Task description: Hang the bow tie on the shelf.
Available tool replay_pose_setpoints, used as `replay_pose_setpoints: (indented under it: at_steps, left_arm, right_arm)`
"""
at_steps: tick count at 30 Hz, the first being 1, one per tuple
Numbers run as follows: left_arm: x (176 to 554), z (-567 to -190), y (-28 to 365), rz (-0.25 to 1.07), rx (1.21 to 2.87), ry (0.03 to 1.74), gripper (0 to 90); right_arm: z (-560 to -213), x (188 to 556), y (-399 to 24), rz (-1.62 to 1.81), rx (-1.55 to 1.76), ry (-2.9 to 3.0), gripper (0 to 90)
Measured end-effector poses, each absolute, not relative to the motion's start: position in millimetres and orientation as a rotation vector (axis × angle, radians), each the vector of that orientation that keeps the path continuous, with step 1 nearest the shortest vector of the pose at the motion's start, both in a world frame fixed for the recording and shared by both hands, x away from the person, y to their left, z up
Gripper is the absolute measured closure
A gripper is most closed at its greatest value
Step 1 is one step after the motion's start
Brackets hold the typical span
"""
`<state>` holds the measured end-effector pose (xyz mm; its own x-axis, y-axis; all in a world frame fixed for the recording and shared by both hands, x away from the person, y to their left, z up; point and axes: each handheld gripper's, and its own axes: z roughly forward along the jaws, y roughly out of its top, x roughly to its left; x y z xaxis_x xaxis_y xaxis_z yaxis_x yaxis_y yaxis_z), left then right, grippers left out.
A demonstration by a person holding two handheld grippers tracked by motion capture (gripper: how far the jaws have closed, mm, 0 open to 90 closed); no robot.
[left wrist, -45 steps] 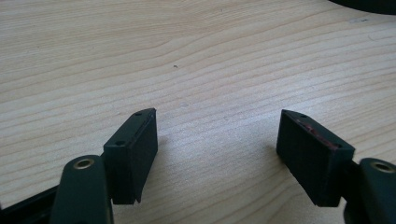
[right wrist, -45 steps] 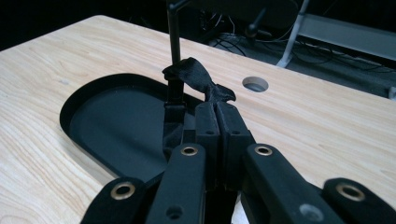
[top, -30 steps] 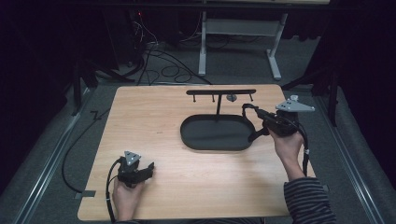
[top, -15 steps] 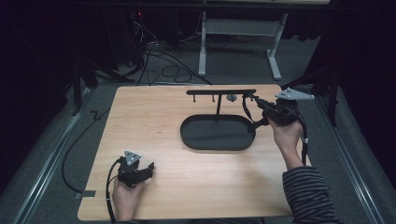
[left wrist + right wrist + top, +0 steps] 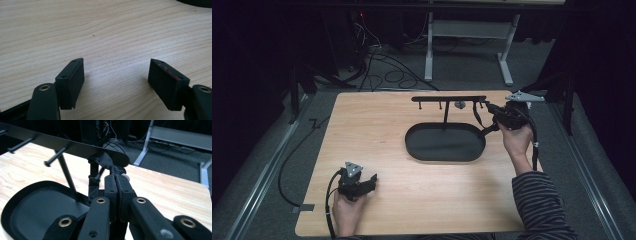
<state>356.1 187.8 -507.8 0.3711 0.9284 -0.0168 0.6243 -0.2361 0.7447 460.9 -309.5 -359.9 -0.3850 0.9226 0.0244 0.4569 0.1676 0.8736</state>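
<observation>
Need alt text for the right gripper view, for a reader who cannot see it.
The right hand-held gripper is shut on a black fabric strap by the end of a black metal peg rail. Below left lies the stand's black oval tray, on a light wooden table.

Your table (image 5: 412,200) is light wood with a fine grain pattern. The oval tray (image 5: 445,142) is black, and so are its post and the bar (image 5: 449,99) with pegs. The strap (image 5: 106,161) in your right gripper (image 5: 116,178) is black woven. Both grippers are black with brass rivets; the left gripper (image 5: 116,77) shows a red streak on one pad. Your sleeve (image 5: 544,205) is striped dark and grey. The floor (image 5: 462,70) is grey.
</observation>
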Motion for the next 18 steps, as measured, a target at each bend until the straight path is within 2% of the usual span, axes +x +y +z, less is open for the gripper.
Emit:
replay_pose_setpoints:
  at_steps: [7,16,18]
  left_arm:
    - [356.1,-507.8,187.8,0.578,1.961,1.339,29.6]
    - [356.1,-507.8,187.9,0.578,1.961,1.338,29.5]
    - [356.1,-507.8,187.9,0.578,1.961,1.339,29.5]
  right_arm:
    - [-367.7,467.6,-310.6,1.149,1.341,1.929,86.1]
    - [-366.0,464.6,-309.9,1.131,1.337,1.933,76.2]
    - [-364.3,462.5,-311.0,1.141,1.338,1.931,71.6]
